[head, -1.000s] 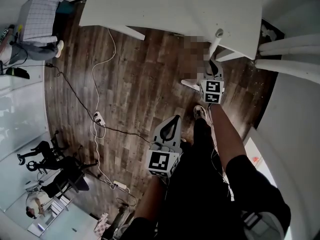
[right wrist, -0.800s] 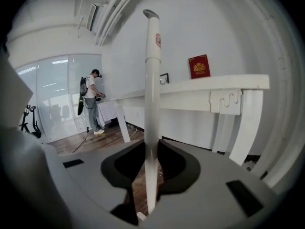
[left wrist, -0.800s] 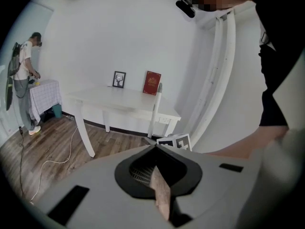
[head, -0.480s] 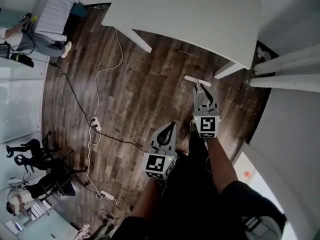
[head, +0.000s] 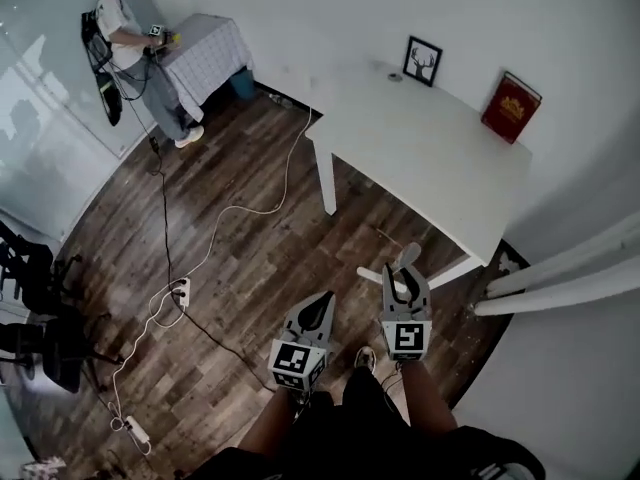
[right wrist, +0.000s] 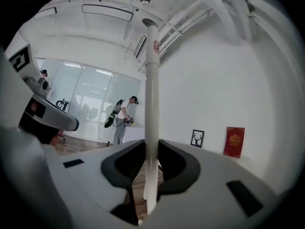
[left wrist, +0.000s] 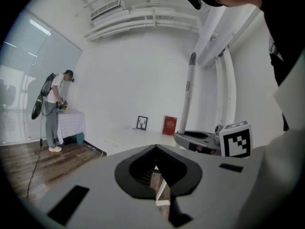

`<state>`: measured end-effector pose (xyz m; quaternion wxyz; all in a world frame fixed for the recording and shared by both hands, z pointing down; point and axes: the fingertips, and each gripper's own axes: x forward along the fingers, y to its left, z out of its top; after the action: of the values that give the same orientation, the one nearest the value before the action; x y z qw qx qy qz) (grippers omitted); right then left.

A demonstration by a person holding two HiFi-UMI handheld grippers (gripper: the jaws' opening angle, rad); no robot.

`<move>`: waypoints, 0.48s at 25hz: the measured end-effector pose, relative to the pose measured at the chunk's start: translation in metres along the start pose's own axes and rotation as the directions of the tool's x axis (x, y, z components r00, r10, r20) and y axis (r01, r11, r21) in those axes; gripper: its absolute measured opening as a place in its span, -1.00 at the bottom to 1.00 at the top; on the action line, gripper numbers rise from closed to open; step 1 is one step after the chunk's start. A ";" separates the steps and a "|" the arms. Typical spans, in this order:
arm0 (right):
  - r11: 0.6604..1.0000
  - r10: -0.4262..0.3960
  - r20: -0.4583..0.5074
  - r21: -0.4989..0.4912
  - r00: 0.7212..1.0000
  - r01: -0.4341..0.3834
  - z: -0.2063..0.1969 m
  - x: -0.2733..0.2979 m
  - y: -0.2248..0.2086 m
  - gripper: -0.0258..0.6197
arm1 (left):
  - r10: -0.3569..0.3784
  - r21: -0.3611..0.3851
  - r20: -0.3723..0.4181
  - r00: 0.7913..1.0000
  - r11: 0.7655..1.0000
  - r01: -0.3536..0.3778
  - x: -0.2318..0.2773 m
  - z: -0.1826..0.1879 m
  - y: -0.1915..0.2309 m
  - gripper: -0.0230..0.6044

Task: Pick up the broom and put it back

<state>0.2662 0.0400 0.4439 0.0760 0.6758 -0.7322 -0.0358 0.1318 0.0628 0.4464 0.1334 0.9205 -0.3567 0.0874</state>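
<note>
The broom's white handle [right wrist: 151, 89] stands upright between my right gripper's [right wrist: 151, 144] jaws, which are shut on it. In the head view the right gripper [head: 405, 273] is at the bottom centre, with the handle's top [head: 409, 256] poking out past its tips and a white crosspiece [head: 372, 274] just to its left. The left gripper [head: 322, 300] hovers beside it, its jaws meeting at a point with nothing between them. In the left gripper view, those jaws [left wrist: 155, 148] are shut, and the right gripper [left wrist: 198, 140] shows with the handle [left wrist: 189, 94] rising from it.
A white table [head: 420, 148] stands ahead, with a framed picture [head: 423, 60] and a red book [head: 510, 106] at its back. A person [head: 125, 38] stands at a small cloth-covered table [head: 205, 53] far left. Cables and a power strip [head: 180, 290] lie on the wooden floor. White posts [head: 560, 278] stand at right.
Both grippers have risen from near the floor, and the right one has brought the broom handle up with it. The head view has tilted up to show the room.
</note>
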 end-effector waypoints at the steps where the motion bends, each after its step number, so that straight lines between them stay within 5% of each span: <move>1: 1.000 0.018 -0.001 0.014 1.000 -0.018 0.009 0.004 0.013 -0.62 | 0.017 0.000 0.032 0.999 1.000 -0.017 -0.007 0.013 0.008 -0.93; 12: 0.941 0.290 0.108 0.147 0.951 -0.304 0.082 -0.007 0.173 -0.61 | 0.249 0.044 0.166 0.954 0.965 -0.260 -0.109 0.061 0.089 -0.93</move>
<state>0.0830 0.0578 0.3899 -0.0056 0.5593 -0.8289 0.0070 -0.0039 0.0498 0.3771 0.0618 0.8748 -0.4787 0.0416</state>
